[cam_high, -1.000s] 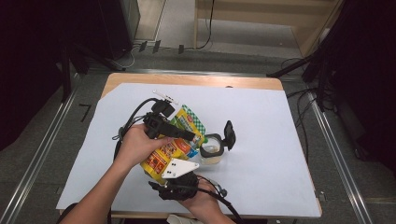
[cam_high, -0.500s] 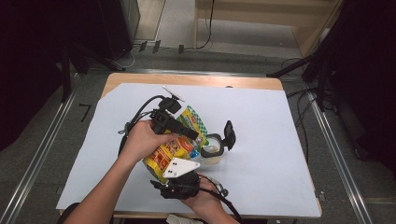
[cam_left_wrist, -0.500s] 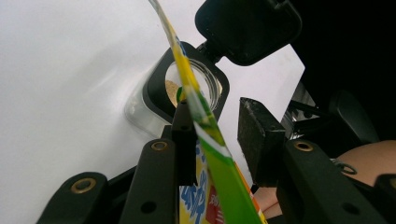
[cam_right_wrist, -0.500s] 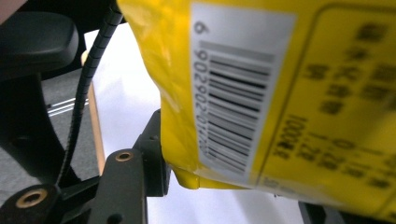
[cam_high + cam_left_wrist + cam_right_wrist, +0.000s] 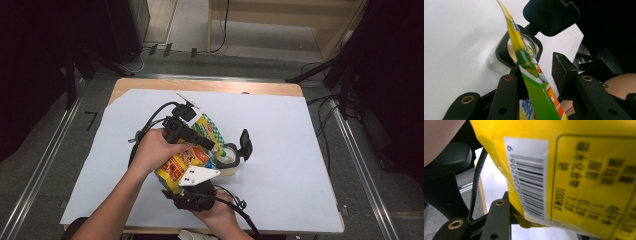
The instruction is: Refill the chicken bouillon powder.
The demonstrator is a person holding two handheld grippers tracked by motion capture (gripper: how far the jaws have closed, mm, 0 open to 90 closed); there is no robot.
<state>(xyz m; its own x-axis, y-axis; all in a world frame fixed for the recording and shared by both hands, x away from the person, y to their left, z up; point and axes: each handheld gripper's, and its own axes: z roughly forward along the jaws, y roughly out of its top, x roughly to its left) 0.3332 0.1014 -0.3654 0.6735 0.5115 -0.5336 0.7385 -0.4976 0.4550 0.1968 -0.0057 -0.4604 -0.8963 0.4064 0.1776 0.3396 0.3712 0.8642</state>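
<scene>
A yellow and green snack bag (image 5: 192,156) hangs tilted over a clear container (image 5: 227,160) whose black flip lid (image 5: 245,144) stands open. My left gripper (image 5: 210,146) reaches over the bag toward the container. In the left gripper view the bag's edge (image 5: 529,75) lies against one jaw, and the other pad (image 5: 562,72) stands apart from it, so this gripper is open. Brownish grains show inside the container (image 5: 511,51). My right gripper (image 5: 196,186) holds the bag from below. Its jaws have just been closing with the bag's barcode side (image 5: 574,170) between them.
A white sheet (image 5: 300,165) covers the wooden table (image 5: 210,86). Cables trail from both grippers. Metal rails (image 5: 45,165) run along the table's left and right sides, with dark equipment beyond them.
The left hand has shifted slightly over the bag. The bag, the container and the right hand stay about where they were.
</scene>
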